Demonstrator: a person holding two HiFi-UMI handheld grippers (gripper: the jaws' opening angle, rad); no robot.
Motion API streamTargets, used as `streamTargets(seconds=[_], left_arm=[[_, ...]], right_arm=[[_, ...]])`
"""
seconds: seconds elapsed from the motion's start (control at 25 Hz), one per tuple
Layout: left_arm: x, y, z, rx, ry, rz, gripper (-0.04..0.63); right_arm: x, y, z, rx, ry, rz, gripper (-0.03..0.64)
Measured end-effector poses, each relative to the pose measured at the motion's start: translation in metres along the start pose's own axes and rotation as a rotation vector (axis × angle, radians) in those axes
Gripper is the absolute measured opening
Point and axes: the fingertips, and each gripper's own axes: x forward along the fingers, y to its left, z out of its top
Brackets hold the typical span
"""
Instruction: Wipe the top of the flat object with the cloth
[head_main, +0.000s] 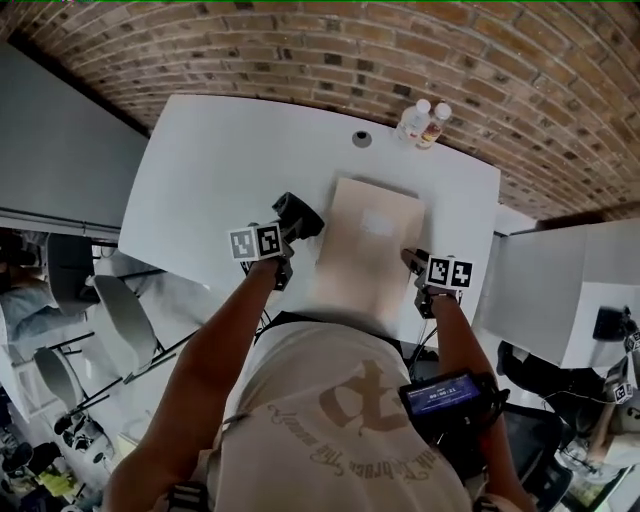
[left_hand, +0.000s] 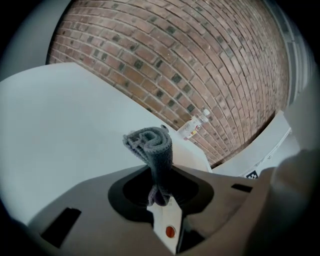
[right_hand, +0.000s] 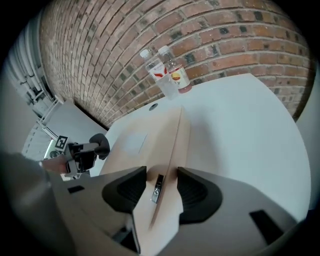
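The flat object (head_main: 365, 250) is a tan board lying on the white table (head_main: 230, 170), with a pale label near its far end. My left gripper (head_main: 290, 235) hangs at the board's left edge, shut on a rolled dark grey cloth (head_main: 298, 215). In the left gripper view the cloth (left_hand: 152, 150) sticks up from between the jaws of that gripper (left_hand: 159, 192). My right gripper (head_main: 412, 262) is at the board's right edge. In the right gripper view the board (right_hand: 145, 140) runs edge-on between the jaws of this gripper (right_hand: 162, 187), which are shut on it.
Two plastic bottles (head_main: 425, 122) stand at the table's far edge against the brick wall, with a round cable hole (head_main: 362, 138) to their left. Office chairs (head_main: 120, 315) stand on the floor at the left. A white partition (head_main: 545, 290) rises at the right.
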Motion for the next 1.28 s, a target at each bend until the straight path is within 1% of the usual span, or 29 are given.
streamTargets(seconds=[0.24, 0.32, 0.4, 0.52, 0.6, 0.72, 0.8, 0.88, 0.96, 1.12, 1.2, 1.28], left_arm=[[0.037, 0.016, 0.036, 0.185, 0.035, 0.014, 0.098], [0.051, 0.019, 0.050, 0.261, 0.044, 0.027, 0.098], [0.066, 0.016, 0.060, 0.332, 0.057, 0.024, 0.097], [0.087, 0.009, 0.067, 0.419, 0.082, 0.006, 0.098], [0.096, 0.008, 0.072, 0.502, 0.106, 0.013, 0.097], [0.108, 0.002, 0.069, 0.627, 0.151, 0.018, 0.098], [0.115, -0.003, 0.067, 0.680, 0.165, 0.011, 0.098], [0.119, -0.011, 0.066, 0.700, 0.172, -0.028, 0.097], [0.120, -0.020, 0.062, 0.701, 0.183, -0.086, 0.097], [0.113, -0.029, 0.050, 0.674, 0.215, -0.178, 0.095], [0.107, -0.033, 0.045, 0.675, 0.227, -0.207, 0.094], [0.100, -0.036, 0.037, 0.686, 0.242, -0.220, 0.094]], right_arm=[[0.000, 0.005, -0.001, 0.019, -0.006, -0.037, 0.204], [0.002, 0.006, 0.000, 0.036, -0.019, -0.041, 0.204], [0.001, 0.005, -0.001, 0.051, -0.027, -0.052, 0.204], [-0.002, 0.003, -0.002, 0.042, -0.028, -0.073, 0.204], [0.001, 0.006, 0.001, 0.031, -0.030, -0.077, 0.204], [0.000, 0.005, 0.000, 0.045, -0.035, -0.081, 0.204], [0.000, 0.004, 0.001, 0.056, -0.042, -0.080, 0.204], [0.000, 0.003, 0.002, 0.065, -0.052, -0.078, 0.202], [0.000, 0.002, 0.001, 0.076, -0.061, -0.078, 0.202], [-0.001, 0.003, -0.005, 0.085, -0.066, -0.091, 0.199], [-0.001, 0.004, -0.003, 0.079, -0.068, -0.096, 0.198], [-0.001, 0.003, -0.002, 0.079, -0.071, -0.095, 0.198]])
